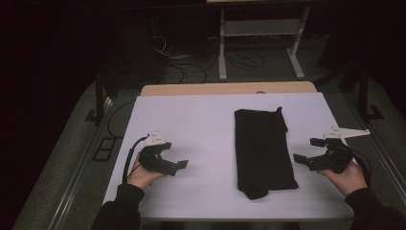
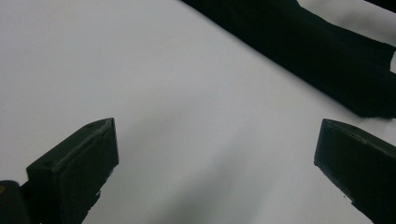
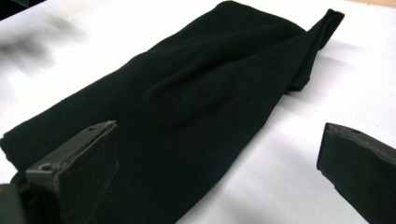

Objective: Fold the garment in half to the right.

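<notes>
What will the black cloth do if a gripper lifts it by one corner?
The black cloth would probably flop and unfold, since it lies limp in soft folds. It looks light, being thin and flat. Pushed on the white table, it would likely bunch up rather than slide.

A black cloth (image 1: 263, 153) is laid flat on the white table (image 1: 201, 124), folded into a long strip running from the far side toward the near edge. A small pointed corner is seen at its far right end.
</notes>
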